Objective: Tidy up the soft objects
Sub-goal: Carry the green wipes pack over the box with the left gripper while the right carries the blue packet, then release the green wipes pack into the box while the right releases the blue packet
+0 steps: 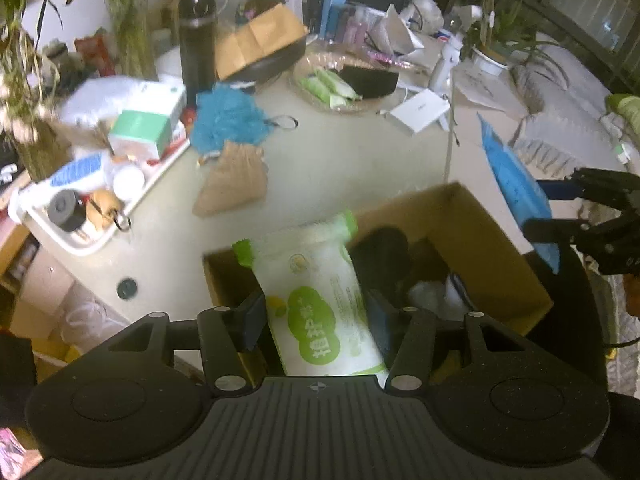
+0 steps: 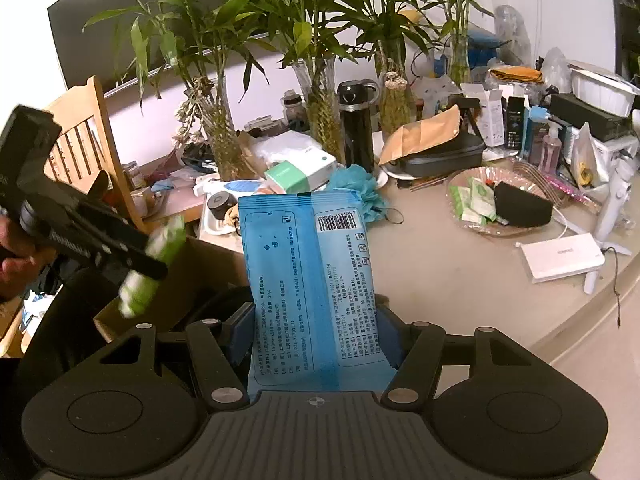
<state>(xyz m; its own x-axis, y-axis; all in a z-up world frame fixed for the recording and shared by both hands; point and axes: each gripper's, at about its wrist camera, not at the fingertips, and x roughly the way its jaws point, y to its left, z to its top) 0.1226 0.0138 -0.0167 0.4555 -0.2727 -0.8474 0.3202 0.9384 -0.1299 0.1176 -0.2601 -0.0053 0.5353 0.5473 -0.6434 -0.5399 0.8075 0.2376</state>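
A green-and-white wipes pack (image 1: 320,300) is clamped between the fingers of the left gripper (image 1: 316,320), held tilted above the open cardboard box (image 1: 480,232). The pack is a soft white pouch with bright green crimped ends and a green cloud-shaped label with white characters. Its upper end leans over the box's far-left rim.

Inside the box lie a dark rounded object (image 1: 384,248) and something white and crumpled (image 1: 432,294); neither can be made out more exactly.

To the right of the box, the right gripper (image 2: 316,336) grips a blue wipes pack (image 2: 312,284) by its lower end, so the pack stands upright between the fingers. Its back faces the right wrist camera: a flat blue pouch with a barcode, small printed text and a darker blue crimped top edge. In the left wrist view the same pack (image 1: 516,184) hangs just past the box's right wall.

Beyond the box on the tabletop (image 1: 340,152) lie a tan cloth pouch (image 1: 234,184) and, behind it, a blue mesh bath sponge (image 1: 228,118). Farther back, a shallow clear dish (image 1: 316,96) holds small green packets (image 1: 328,88) and a black pouch (image 1: 370,80). Left of the box, a white tray (image 1: 80,236) carries small jars and boxes.
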